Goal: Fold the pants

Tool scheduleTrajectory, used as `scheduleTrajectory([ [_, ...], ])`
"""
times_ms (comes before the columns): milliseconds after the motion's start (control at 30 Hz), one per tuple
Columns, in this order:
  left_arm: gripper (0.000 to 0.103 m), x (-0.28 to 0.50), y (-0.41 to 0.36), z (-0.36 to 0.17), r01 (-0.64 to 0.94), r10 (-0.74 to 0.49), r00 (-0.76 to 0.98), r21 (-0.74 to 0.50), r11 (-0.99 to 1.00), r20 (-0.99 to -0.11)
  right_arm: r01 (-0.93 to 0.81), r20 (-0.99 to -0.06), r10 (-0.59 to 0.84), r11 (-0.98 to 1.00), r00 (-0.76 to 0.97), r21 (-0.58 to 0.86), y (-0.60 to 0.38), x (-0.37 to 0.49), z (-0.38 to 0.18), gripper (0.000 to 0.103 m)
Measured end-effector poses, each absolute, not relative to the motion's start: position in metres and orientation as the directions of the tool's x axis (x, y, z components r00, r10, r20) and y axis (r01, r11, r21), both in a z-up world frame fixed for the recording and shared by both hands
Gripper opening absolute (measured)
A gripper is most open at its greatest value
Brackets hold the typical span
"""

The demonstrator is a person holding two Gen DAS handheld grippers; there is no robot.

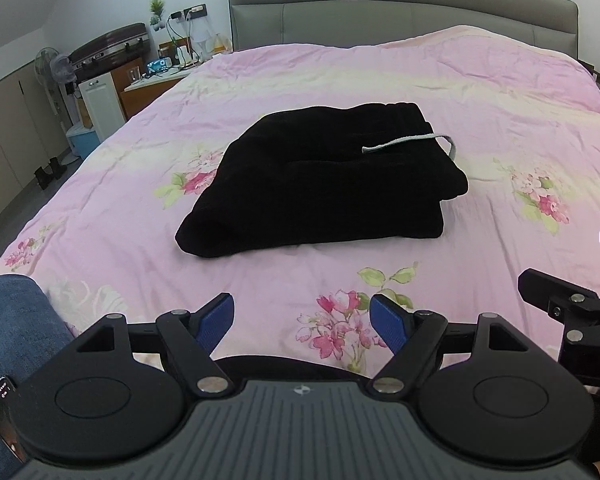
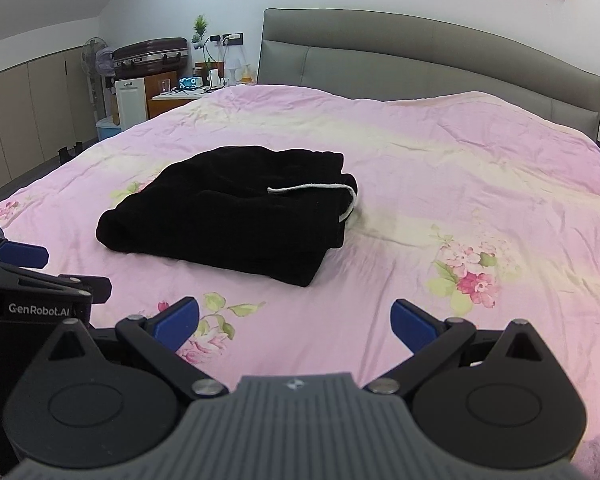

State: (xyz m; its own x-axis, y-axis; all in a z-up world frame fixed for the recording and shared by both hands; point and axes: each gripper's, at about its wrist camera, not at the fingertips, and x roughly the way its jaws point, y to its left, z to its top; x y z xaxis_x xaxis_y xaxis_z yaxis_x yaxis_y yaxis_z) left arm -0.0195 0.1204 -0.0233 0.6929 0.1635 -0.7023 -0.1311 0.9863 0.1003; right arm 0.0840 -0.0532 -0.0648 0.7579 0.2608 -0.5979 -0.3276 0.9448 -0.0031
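Black pants (image 1: 320,184) lie folded in a compact stack on the pink floral bedspread (image 1: 440,92), with a white drawstring (image 1: 404,143) across the top. They also show in the right wrist view (image 2: 228,216). My left gripper (image 1: 302,318) is open and empty, held back from the pants near the bed's front edge. My right gripper (image 2: 294,322) is open and empty, to the right of the left one. Part of the right gripper shows at the edge of the left wrist view (image 1: 560,300), and part of the left gripper in the right wrist view (image 2: 32,280).
A grey padded headboard (image 1: 400,20) stands at the far end. To the left are a nightstand (image 1: 156,80) with cables, a suitcase (image 1: 108,46), a fan (image 1: 56,68) and cupboards. A jeans-clad leg (image 1: 12,320) is at the lower left.
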Motion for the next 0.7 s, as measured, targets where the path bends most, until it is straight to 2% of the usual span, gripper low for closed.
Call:
scheduleTrajectory([
  [700, 0.09, -0.023, 0.115, -0.012, -0.143, 0.17, 0.694, 0.097, 0.985, -0.7, -0.355, -0.552, 0.304, 0.935, 0.776, 0.016, -0.053, 0.075, -0.055, 0.098],
])
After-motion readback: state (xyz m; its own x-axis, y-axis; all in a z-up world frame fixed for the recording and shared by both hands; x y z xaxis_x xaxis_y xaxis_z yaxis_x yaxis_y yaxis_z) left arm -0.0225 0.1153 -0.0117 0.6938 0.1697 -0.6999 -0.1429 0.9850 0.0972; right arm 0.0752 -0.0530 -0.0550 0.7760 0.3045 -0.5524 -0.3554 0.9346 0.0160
